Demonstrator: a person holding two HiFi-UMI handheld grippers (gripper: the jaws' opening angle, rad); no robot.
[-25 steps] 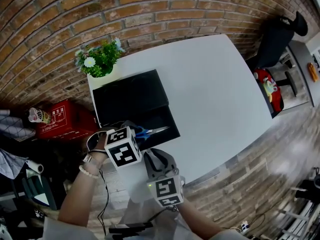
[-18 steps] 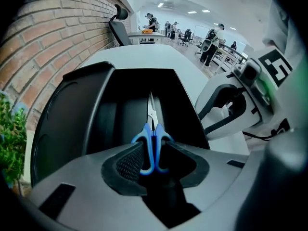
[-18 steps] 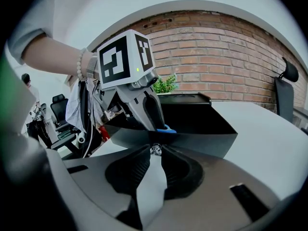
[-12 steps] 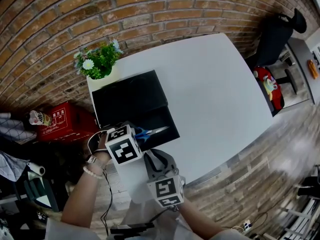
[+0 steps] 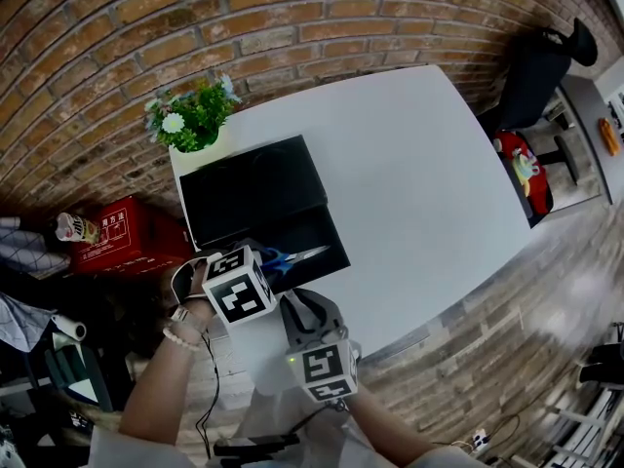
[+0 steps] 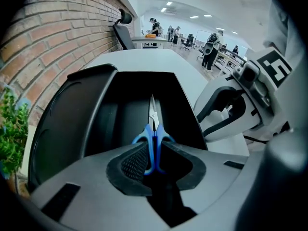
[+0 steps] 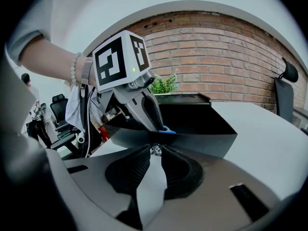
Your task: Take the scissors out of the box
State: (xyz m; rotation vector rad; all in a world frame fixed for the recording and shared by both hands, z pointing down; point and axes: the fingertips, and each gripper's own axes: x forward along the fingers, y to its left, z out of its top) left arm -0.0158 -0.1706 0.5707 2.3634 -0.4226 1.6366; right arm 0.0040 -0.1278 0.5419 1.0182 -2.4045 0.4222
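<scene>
In the head view the open black box [image 5: 310, 230] lies at the left of the white table [image 5: 409, 183]. The scissors [image 5: 295, 255] lie across its lower compartment. Their long axis runs left to right, with the blue handles at the left end and the blade tips pointing right.

The left gripper [image 6: 154, 153] comes down steeply onto the handle end. Seen along its jaws, the scissors run straight up the frame away from it, handles nearest (a clean end-on line-up). Its jaws have just been closing. The handles now stand between the pads, which look pressed against them on both sides, so I judge it pinches the scissors. They are not yet lifted out of the box.

Further right and lower in the head view, the right gripper [image 7: 155, 153] waits just outside the box's near wall. Its jaws are drawn together at the tips and hold nothing. The left is plainly the nearer hand, and the lift should go up and clear of that wall.
</scene>
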